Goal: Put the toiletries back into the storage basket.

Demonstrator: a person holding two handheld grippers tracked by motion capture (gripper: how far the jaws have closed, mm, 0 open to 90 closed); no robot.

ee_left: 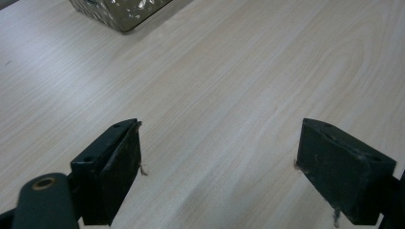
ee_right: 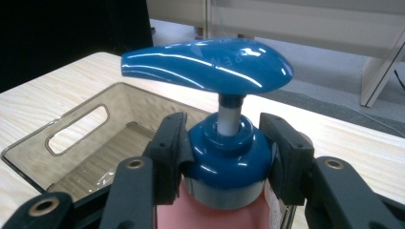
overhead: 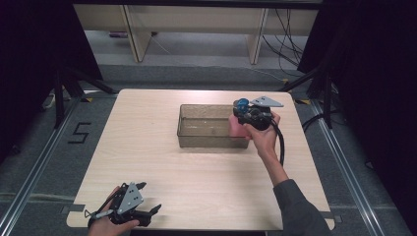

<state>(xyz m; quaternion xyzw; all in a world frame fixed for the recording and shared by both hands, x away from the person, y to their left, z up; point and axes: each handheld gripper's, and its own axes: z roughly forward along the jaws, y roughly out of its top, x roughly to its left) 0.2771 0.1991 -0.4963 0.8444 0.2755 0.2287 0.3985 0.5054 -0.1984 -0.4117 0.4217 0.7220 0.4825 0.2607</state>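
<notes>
The right hand (overhead: pixel 263 135) reaches forward from a grey sleeve to the right end of the clear bin (overhead: pixel 209 127), while the left hand (overhead: pixel 110 227) rests low at the near left edge. The right claw (ee_right: pixel 228 152) pinches the blue collar of a pink pump bottle (ee_right: pixel 224 157), held upright at the bin's right end; the left claw (ee_left: pixel 219 167) stands spread wide, holding nothing, just above bare wood. The surface (overhead: pixel 147 147) is pale wood, with dark curtains either side and pale furniture legs beyond.
</notes>
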